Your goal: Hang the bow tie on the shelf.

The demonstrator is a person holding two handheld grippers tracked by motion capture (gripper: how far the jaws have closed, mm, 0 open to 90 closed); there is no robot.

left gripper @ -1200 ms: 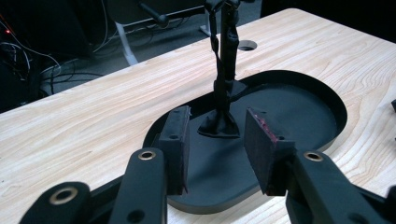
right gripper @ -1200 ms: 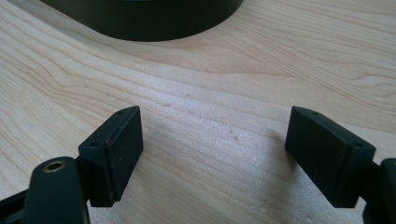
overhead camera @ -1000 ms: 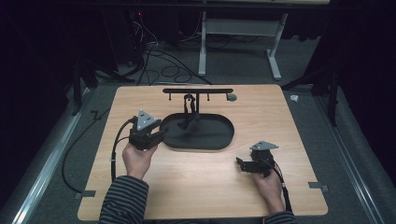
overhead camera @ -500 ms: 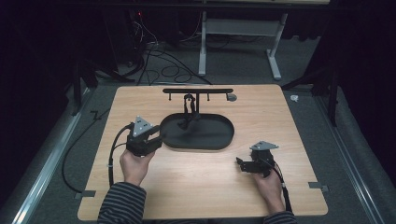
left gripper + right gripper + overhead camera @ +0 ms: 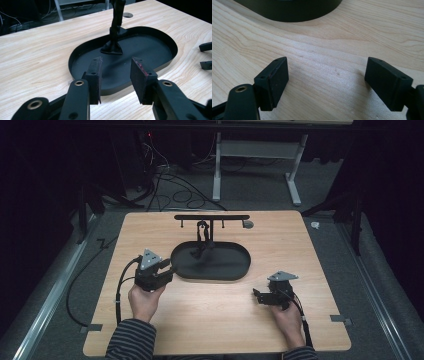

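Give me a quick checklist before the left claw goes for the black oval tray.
1. Left claw open: ok, a gap shows between its jaws.
2. Left claw lined up with the near rim of the black oval tray: ok, the jaws frame the rim.
3. Rim between the jaws yet: not ok, they look short of it.
4. Stand upright in the tray: ok.
5. Right claw clear of the tray: ok, open over bare table.
6. Stand fixed to the tray: cannot tell.
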